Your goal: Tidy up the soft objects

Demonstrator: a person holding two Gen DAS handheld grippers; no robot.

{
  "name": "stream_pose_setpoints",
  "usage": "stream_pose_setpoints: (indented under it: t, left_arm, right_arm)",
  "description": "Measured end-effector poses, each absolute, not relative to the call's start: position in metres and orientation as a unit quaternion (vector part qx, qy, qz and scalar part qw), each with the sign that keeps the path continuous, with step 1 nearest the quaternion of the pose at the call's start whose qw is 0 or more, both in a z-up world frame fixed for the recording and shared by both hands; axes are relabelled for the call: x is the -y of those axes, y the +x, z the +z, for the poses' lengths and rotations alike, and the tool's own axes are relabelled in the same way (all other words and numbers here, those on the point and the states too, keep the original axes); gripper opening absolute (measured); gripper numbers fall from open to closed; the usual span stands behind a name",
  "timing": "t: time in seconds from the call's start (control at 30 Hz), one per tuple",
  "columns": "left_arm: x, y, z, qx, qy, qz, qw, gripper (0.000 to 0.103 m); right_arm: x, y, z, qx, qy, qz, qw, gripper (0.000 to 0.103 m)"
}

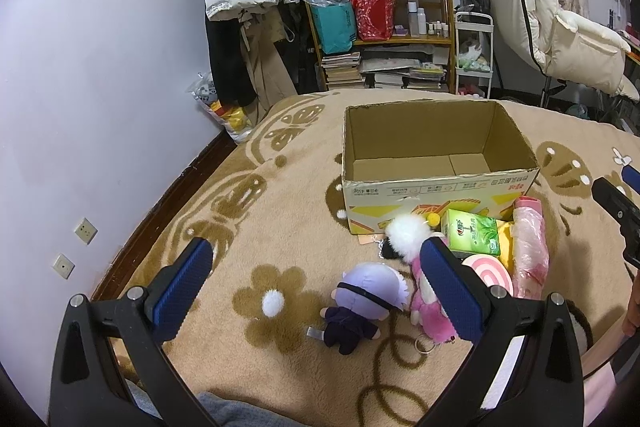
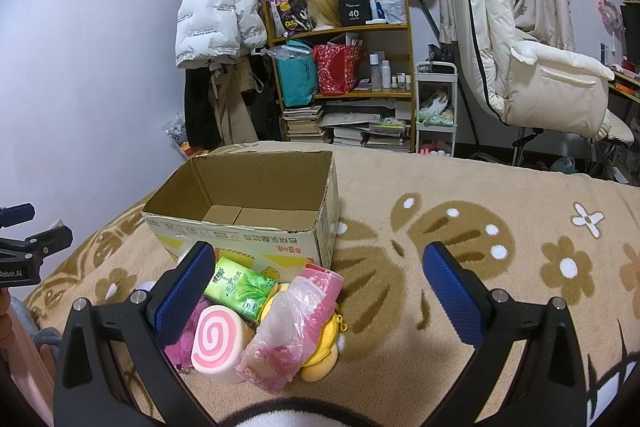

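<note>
Two grippers, left gripper (image 1: 316, 281) and right gripper (image 2: 318, 285), hang with fingers wide apart and empty over the bed (image 1: 256, 227), where the empty cardboard box (image 1: 436, 163) sits mid-frame, soft toys (image 1: 362, 307) heaped just below it

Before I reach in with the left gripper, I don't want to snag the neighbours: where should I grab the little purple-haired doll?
Take the purple-haired doll by its round head, coming from above with fingers on its left and right. It lies flat on the blanket, head toward the box. The head looks the bulkiest part; its left side is free, though the pink plush crowds the right.
</note>
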State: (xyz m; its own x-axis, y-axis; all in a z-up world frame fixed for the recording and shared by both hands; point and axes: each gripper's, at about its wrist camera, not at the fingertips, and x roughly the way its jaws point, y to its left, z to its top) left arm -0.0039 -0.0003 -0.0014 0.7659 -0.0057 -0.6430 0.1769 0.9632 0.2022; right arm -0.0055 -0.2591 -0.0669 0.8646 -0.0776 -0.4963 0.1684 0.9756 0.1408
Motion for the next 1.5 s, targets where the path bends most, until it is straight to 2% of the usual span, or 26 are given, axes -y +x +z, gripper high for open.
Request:
stream_pose_setpoints:
  t: [1.5]
  left_arm:
    - [0.0025,-0.0058,-0.0039,-0.342,0.13,-0.049,0.93,0.103]
  right_arm:
    - [0.2578,-0.0043,-0.0691,-0.254,0.088,-0.064,0.961,0.103]
